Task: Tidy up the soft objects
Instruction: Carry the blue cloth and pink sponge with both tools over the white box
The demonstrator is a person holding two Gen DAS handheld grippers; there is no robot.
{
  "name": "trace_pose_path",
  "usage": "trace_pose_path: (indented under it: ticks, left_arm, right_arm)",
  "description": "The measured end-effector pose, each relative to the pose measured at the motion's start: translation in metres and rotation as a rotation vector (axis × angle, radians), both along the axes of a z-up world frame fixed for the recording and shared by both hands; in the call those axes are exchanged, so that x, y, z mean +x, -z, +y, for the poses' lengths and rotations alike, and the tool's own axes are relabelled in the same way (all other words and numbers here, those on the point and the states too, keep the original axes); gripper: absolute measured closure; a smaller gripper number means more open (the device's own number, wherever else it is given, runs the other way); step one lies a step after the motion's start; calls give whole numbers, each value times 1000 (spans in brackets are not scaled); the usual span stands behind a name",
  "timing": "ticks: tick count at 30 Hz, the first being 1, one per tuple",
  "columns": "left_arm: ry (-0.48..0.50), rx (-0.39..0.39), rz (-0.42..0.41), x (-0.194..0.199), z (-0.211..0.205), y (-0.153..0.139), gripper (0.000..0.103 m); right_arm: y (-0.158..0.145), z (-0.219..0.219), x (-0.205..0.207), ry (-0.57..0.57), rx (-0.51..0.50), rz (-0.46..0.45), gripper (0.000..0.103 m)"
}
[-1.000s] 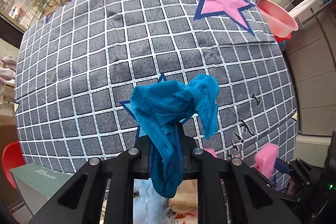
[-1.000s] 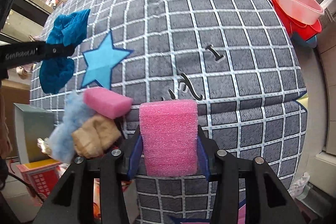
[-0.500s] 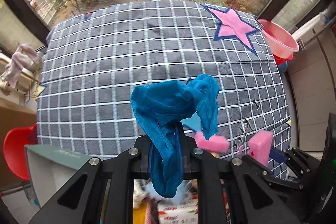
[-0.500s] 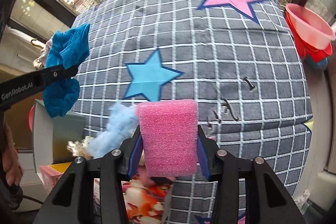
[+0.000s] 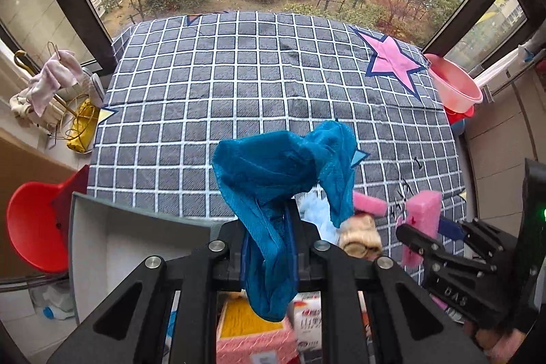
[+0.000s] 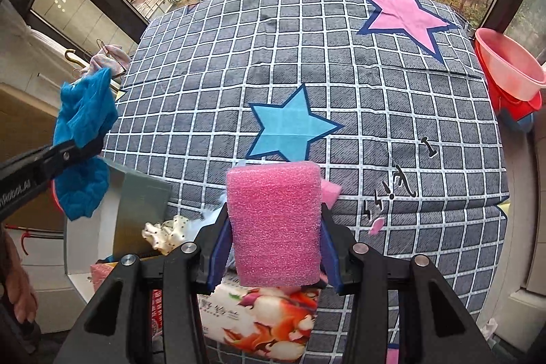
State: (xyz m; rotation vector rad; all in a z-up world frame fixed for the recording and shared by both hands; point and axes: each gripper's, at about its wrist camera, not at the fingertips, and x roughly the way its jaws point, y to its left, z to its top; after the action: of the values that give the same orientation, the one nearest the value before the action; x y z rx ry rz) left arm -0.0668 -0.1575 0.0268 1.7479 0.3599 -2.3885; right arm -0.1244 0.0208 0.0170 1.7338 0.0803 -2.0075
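My left gripper [image 5: 269, 234] is shut on a crumpled blue mesh cloth [image 5: 283, 169], which hangs above the near left corner of the checked bed [image 5: 239, 84]. The same blue cloth [image 6: 82, 139] shows at the left of the right wrist view, clamped in the left gripper [image 6: 73, 147]. My right gripper [image 6: 273, 227] is shut on a pink foam block [image 6: 273, 224], held above the bed's near edge. That pink foam block [image 5: 419, 220] and the right gripper [image 5: 414, 232] appear at the right of the left wrist view. A second pink foam piece [image 5: 368, 203], a pale blue fluffy item [image 5: 315, 214] and a beige plush [image 5: 361, 237] lie by the bed's near edge.
An open grey-and-white box [image 5: 112, 248] stands below the left gripper, beside a red chair [image 5: 30, 224]. Printed packages [image 6: 262, 319] and a dotted bow [image 6: 163, 234] lie under the right gripper. Pink and red basins [image 6: 508, 70] sit right of the bed. A window runs behind.
Both grippers have risen and pulled back toward the bed's near edge, each keeping its grip. The box, packages and floor clutter have come into view below them.
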Motion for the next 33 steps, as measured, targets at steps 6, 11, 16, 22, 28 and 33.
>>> trace_pose_path:
  ticks: [6, 11, 16, 22, 28, 33]
  left_arm:
    - [37, 14, 0, 34, 2, -5, 84]
    - [70, 39, -2, 60, 8, -6, 84]
    - [112, 49, 1, 84, 16, -8, 84]
    - [177, 63, -4, 115, 26, -8, 84]
    - [216, 69, -12, 144, 27, -5, 84]
    - [199, 84, -10, 166, 13, -4, 84]
  right_arm:
    - [-9, -4, 23, 17, 15, -6, 55]
    - [-15, -5, 42, 33, 26, -10, 55]
    - [-22, -3, 64, 38, 44, -1, 55]
    - [-25, 6, 94, 49, 71, -7, 55]
    - [-23, 13, 127, 58, 103, -26, 55]
    - [-22, 10, 153, 61, 115, -42, 55]
